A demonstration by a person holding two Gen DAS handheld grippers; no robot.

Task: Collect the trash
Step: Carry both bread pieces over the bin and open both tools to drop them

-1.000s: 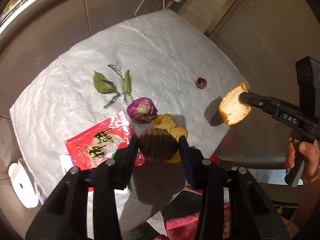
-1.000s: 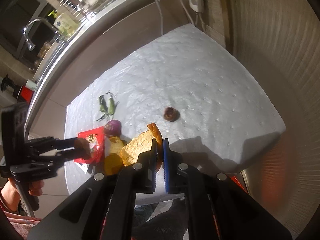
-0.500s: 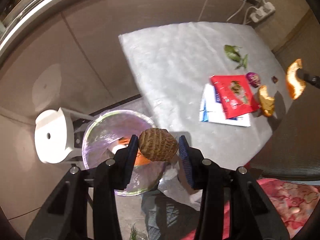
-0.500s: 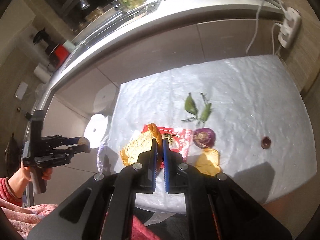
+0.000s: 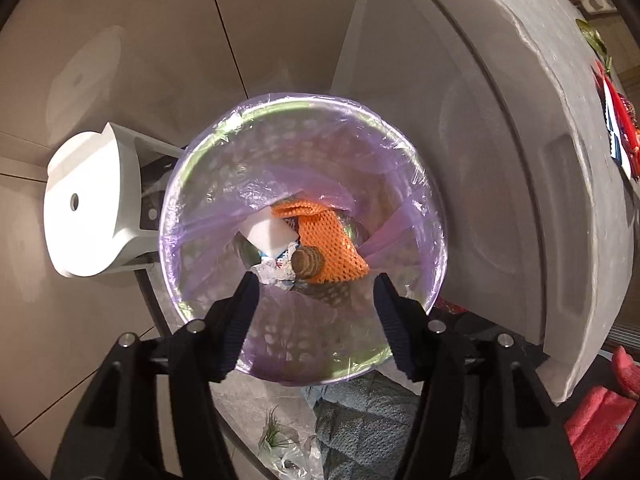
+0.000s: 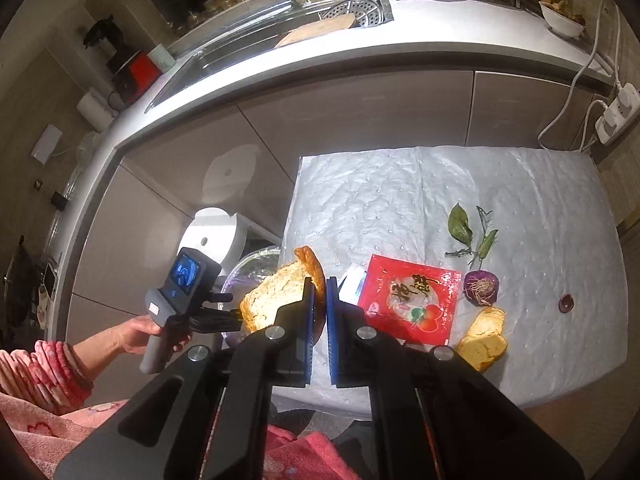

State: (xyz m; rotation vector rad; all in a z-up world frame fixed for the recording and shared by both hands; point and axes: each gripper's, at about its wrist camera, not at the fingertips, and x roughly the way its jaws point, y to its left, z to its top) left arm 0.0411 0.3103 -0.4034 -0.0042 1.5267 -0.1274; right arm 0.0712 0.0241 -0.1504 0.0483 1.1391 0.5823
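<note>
White dimpled padded cloth point(image 6: 460, 200) covered the table. Round bin point(image 5: 434, 216) lined with thin purple plastic sat on the floor beside it, holding an orange mesh net point(image 5: 328, 240), white paper scraps and a brown ridged round lump point(image 5: 306, 262). Glossy red packet point(image 6: 410, 296) with Chinese characters, too small to read, lay flat on the cloth next to a purple onion point(image 6: 481, 286), a yellowish bread chunk point(image 6: 484, 330), green leaves point(image 6: 460, 224) and a small dark cap point(image 6: 567, 303). Left gripper point(image 5: 314, 300) hung over the bin, jaws spread wide, nothing between them. Right gripper point(image 6: 319, 304) jaws were clamped on a crusty bread slice point(image 6: 276, 294) at the table's edge.
</note>
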